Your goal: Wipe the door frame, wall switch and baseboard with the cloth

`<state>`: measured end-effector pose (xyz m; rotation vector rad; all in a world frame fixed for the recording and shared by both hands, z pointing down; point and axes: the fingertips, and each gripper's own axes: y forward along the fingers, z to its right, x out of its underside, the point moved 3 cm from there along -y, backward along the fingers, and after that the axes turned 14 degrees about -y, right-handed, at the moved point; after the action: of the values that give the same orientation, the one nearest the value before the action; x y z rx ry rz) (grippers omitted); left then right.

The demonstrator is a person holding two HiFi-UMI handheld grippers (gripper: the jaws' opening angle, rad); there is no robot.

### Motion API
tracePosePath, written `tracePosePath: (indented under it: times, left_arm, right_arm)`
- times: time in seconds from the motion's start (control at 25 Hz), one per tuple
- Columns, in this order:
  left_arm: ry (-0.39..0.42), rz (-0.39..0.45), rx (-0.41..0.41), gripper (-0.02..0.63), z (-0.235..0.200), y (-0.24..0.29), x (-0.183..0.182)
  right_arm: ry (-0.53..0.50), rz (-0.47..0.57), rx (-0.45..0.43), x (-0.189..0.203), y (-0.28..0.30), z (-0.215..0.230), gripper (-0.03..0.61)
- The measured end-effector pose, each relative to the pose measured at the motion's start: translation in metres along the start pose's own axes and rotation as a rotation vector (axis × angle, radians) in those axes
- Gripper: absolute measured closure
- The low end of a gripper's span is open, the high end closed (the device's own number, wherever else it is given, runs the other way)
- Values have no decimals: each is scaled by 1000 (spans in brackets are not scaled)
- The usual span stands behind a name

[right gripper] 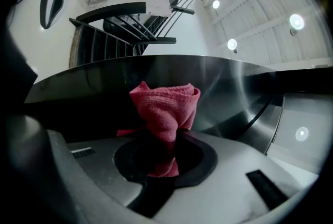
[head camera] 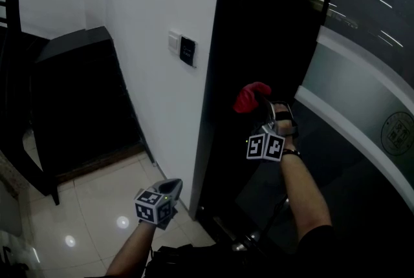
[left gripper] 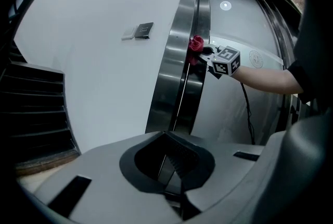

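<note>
No text is legible; the round emblem (head camera: 396, 130) is too small to read.

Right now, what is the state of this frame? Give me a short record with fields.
Right gripper: jaws shut on red cloth
Cloth position: up against the dark metal door frame
Left gripper: jaws together, empty, held low, clear of the frame
Wall switch: left of the frame, nothing touching it
</note>
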<state>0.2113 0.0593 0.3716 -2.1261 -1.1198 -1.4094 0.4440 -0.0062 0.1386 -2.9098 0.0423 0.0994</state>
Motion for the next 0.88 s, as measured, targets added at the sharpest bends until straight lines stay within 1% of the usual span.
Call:
tracePosePath:
  times: [0.2, 0.32, 0.4, 0.52, 0.88]
  left_arm:
    - [-3, -4, -7, 621, -2, -4, 2]
    - [-26, 13, 4, 621, -1, -6, 0]
    - [-25, 18, 10, 621, 1, -6, -1]
    - [-19, 15, 10, 621, 2, -5, 1]
    - [-41, 3, -8, 622, -5, -9, 11]
  right_arm:
    - [3, -1, -24, -2, -3, -14, 517]
    - [-3, -4, -53, -3, -7, -29, 517]
    - [-6, -3, -70, -3, -8, -39, 517]
    - [-4, -1, -91, -4, -11, -52, 517]
    - [3, -8, -152, -8, -19, -88, 517]
